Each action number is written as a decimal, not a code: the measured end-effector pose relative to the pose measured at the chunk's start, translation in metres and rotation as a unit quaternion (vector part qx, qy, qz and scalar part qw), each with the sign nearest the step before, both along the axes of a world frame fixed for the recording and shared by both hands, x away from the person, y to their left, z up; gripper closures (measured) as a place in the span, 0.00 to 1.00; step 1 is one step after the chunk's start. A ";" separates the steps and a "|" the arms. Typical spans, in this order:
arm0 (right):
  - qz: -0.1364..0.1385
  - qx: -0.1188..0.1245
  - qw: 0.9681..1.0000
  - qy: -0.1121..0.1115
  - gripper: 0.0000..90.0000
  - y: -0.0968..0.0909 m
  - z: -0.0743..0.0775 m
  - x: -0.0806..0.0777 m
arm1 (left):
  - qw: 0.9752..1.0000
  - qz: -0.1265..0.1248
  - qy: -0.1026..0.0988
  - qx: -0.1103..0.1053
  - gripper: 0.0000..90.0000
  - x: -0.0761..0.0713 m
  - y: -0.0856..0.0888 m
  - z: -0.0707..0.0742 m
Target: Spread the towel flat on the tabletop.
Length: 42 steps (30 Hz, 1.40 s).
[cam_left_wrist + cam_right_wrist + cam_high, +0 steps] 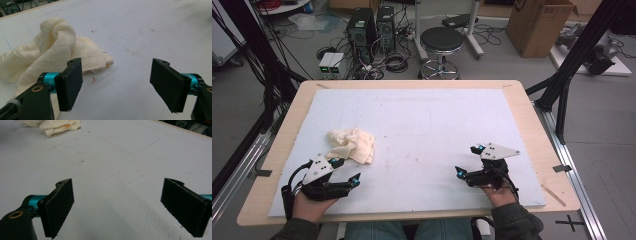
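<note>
Lying crumpled at the near left of the white surface (422, 120), the cream cloth (352, 144) is sitting just ahead of the left gripper (346, 170), whose jaws are standing spread and empty, while the right gripper (468, 161) is waiting well apart at the near right, jaws likewise spread with nothing between them. Being soft, light and limp, the cloth is likely going to sag and unfold when lifted, so pinching a raised fold or a loose corner looks best. Its folds are hiding the underside, and an orange mark on it is too small to identify.

Lab, computer towers (371, 27) amid floor cables (394, 62), stool (441, 42), cardboard box (539, 25)
</note>
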State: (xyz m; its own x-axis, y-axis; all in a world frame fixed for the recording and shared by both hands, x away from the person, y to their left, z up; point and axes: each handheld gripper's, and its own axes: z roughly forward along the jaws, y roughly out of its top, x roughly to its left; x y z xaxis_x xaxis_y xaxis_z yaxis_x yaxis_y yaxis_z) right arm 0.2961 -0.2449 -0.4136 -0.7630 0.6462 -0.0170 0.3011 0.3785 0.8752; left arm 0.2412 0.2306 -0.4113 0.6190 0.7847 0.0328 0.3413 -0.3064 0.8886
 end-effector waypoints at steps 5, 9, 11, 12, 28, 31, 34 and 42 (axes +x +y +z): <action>0.004 0.002 1.000 -0.002 0.12 -0.001 -0.001 0.002 | 1.000 0.001 0.000 0.001 0.30 0.000 -0.001 0.000; 0.003 0.002 1.000 -0.003 0.12 -0.001 0.000 0.000 | 1.000 0.000 0.001 -0.001 0.30 -0.001 0.000 0.000; 0.003 0.003 1.000 -0.004 0.12 -0.001 0.000 -0.001 | 1.000 -0.001 0.000 0.001 0.30 -0.001 0.000 0.000; 0.003 0.004 1.000 -0.003 0.12 -0.001 0.000 -0.001 | 1.000 -0.001 0.000 0.000 0.30 -0.001 0.000 0.000; 0.003 0.005 1.000 -0.007 0.12 0.000 0.002 -0.004 | 1.000 0.001 -0.001 -0.008 0.30 -0.002 0.003 0.003; 0.003 0.007 1.000 -0.010 0.12 0.000 0.003 -0.005 | 1.000 0.003 -0.005 -0.009 0.30 -0.003 0.004 0.006; 0.003 0.006 1.000 -0.010 0.12 0.001 0.002 -0.004 | 1.000 0.003 -0.009 -0.005 0.31 -0.005 0.006 0.010; 0.020 -0.009 1.000 -0.014 0.12 0.010 0.002 -0.002 | 1.000 0.014 -0.019 -0.008 0.31 0.000 0.014 0.030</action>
